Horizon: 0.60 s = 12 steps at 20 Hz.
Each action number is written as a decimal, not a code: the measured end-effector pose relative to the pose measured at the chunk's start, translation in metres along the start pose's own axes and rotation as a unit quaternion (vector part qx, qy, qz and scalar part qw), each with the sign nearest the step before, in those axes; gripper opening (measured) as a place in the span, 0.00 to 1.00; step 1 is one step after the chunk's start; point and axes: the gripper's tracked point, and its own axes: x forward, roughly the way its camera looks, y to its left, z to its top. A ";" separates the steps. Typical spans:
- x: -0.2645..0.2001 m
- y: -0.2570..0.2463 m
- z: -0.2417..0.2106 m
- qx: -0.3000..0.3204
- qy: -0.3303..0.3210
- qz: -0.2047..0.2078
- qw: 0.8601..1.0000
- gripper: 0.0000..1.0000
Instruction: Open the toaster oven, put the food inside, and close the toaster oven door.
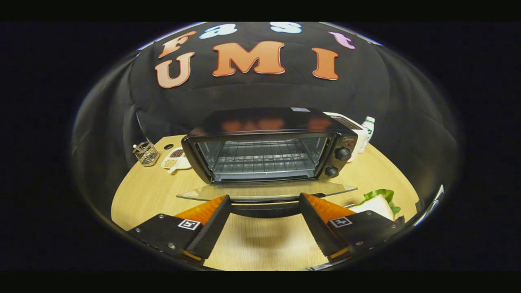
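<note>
The toaster oven (268,144) sits in the middle of the wooden desk (142,195), toward the back edge. Its glass door (266,190) is folded all the way down and lies flat in front of it. You can see the wire rack (262,156) inside. Two round knobs (342,154) are on its right side.

The gripper (265,205) is just in front of the open door. Its two fingers are wide apart and they hold nothing. The dark handle (264,208) of the door lies between the fingertips, but whether they touch it I cannot tell.

The food is a sandwich (376,203) with green lettuce. It lies on the desk near the right edge, just beside the right finger.

Near the back left of the desk there is a small wire basket (145,153) and a white dish (176,159) with bits of food in it. Behind the oven on the right stands a white bottle (367,131) next to a white box (351,126).
</note>
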 end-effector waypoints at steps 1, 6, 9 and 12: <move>-0.001 0.000 -0.003 0.001 0.006 0.001 1.000 0.99; 0.001 0.000 -0.027 0.001 0.034 0.006 0.999 0.99; 0.001 -0.002 -0.048 0.010 0.055 0.006 0.998 0.99; 0.005 -0.002 -0.070 0.010 0.073 0.005 0.997 0.98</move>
